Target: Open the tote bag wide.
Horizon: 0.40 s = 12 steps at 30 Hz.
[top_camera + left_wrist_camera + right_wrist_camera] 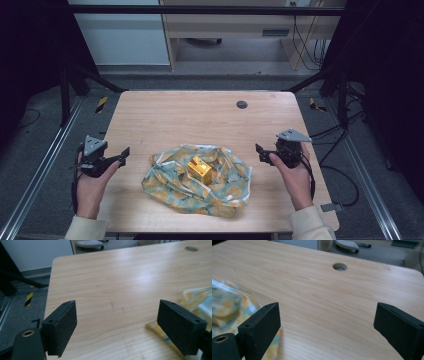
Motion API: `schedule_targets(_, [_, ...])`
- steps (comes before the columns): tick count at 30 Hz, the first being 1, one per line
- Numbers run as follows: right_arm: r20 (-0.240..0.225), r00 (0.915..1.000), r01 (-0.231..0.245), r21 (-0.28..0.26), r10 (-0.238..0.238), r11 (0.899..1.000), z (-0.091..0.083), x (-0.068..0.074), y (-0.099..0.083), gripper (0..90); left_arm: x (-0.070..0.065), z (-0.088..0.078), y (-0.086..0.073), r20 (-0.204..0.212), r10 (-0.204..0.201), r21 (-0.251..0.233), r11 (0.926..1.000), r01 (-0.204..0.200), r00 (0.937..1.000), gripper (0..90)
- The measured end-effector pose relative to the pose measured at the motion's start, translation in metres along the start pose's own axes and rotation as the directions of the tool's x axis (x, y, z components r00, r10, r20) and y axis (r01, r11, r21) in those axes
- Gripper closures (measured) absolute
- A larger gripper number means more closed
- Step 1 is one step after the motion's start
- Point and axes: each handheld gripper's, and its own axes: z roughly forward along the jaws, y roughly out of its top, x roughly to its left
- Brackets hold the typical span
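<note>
- Left hand-held gripper [122, 152] is sitting at the left middle of the high view, right at the left edge of the worktop [165, 112]; a hand [92, 182] is coming in from the lower left and holding it.
- Its jaws are standing wide apart with nothing between them; in the left gripper view [117, 322] bare wood is showing in the gap.
- Grey three-cornered plate [93, 145] is riding on top of the left one.
- Patterned cloth [197, 182], teal and yellow with white trim, is lying crumpled in the lower centre of the high view, on the near half of the worktop, between the two grippers and apart from both.
- In the left gripper view the cloth [197, 300] is peeking in at the right edge, blurred, behind the right-hand jaw; cannot tell whether it is touching that jaw.
- Small yellow box [200, 169] is sitting on top of the cloth, about centre frame, tilted a bit.
- Round hole [242, 104] is showing in the worktop, upper centre-right, well apart from everything.
- Right hand-held gripper [258, 151] is sitting at right middle of the high view, just beside the cloth's right edge, held by a hand [295, 175] coming from the lower right.
- Its jaws are also gaping, holding nothing; the right gripper view [327, 322] is showing bare wood between them, and the cloth [229, 305] at the left edge.
</note>
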Motion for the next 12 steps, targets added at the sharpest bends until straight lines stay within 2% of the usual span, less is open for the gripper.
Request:
schedule_targets(2, [0.029,0.9996,0.000,0.022,-0.001,1.000,0.002,-0.005,-0.013,7.0,0.005,0.005,-0.006,-0.002,-0.005,0.023,0.9997,0.006,1.0000,14.5])
schedule_targets(4, [0.039,0.9993,-0.001,0.065,-0.001,0.998,0.004,-0.010,-0.025,6.9,0.007,0.011,-0.011,0.005,0.000,0.045,0.9990,0.000,1.0000,13.3])
schedule_targets(7, [0.045,0.9976,-0.057,0.088,0.054,0.994,0.003,-0.017,-0.038,10.5,0.007,0.019,-0.016,0.019,0.012,0.081,0.9966,-0.013,0.9998,10.5])
schedule_targets(9, [0.051,0.9960,-0.078,0.108,0.073,0.991,0.004,-0.019,-0.042,11.4,0.006,0.021,-0.016,0.029,0.017,0.084,0.9963,-0.020,0.9994,9.2])
schedule_targets(12, [0.075,0.9945,-0.080,0.105,0.072,0.991,0.005,-0.020,-0.042,11.9,0.003,0.021,-0.016,0.047,0.040,0.080,0.9959,-0.044,0.9981,7.7])
